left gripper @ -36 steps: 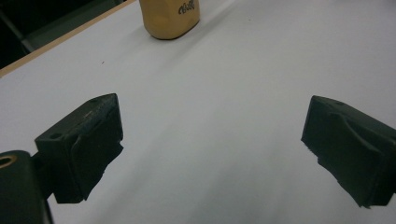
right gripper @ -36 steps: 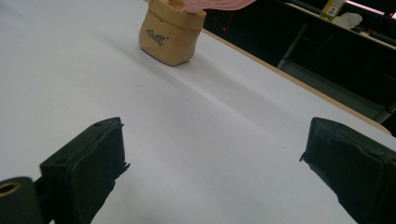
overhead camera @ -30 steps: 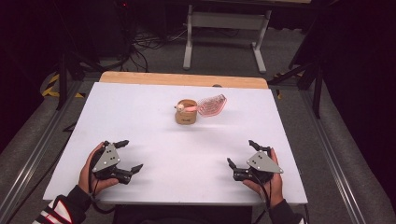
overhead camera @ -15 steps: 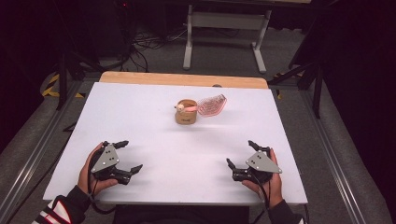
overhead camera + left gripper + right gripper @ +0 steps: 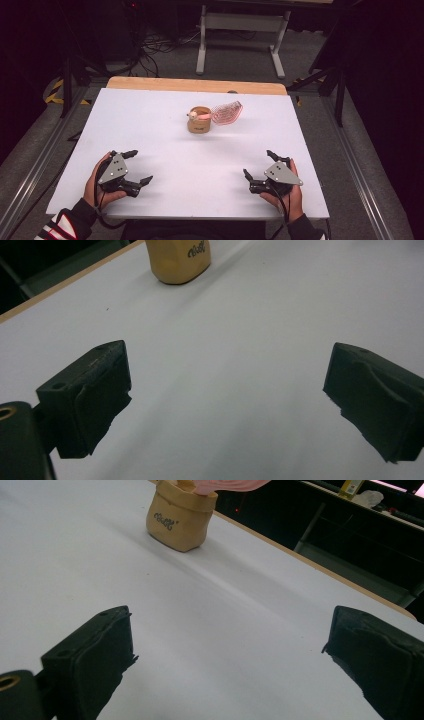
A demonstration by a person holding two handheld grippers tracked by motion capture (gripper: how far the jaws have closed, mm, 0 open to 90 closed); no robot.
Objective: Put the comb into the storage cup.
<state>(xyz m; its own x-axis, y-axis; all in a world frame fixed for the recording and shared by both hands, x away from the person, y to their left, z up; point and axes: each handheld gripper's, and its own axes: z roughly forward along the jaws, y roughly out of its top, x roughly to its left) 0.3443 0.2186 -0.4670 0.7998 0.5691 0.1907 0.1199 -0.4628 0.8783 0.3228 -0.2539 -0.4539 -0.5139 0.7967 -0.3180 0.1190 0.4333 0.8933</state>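
Observation:
A small tan pouch (image 5: pixel 199 121) stands upright near the far middle of the white table (image 5: pixel 150 120), with a pink hairbrush (image 5: pixel 226 113) sticking out of its top and leaning right. The pouch (image 5: pixel 178 259) sits far ahead in the left gripper view and at the upper left (image 5: pixel 181 515) in the right gripper view. My left gripper (image 5: pixel 135 167) rests near the front left of the table, open and empty. My right gripper (image 5: pixel 257 165) rests near the front right, open too, nothing between its jaws.
A wooden strip (image 5: pixel 195 85) runs along the table's far edge. Beyond it stand a grey metal stand (image 5: pixel 240 30) and cables on the floor. Metal rails (image 5: pixel 350 165) flank the table on both sides.

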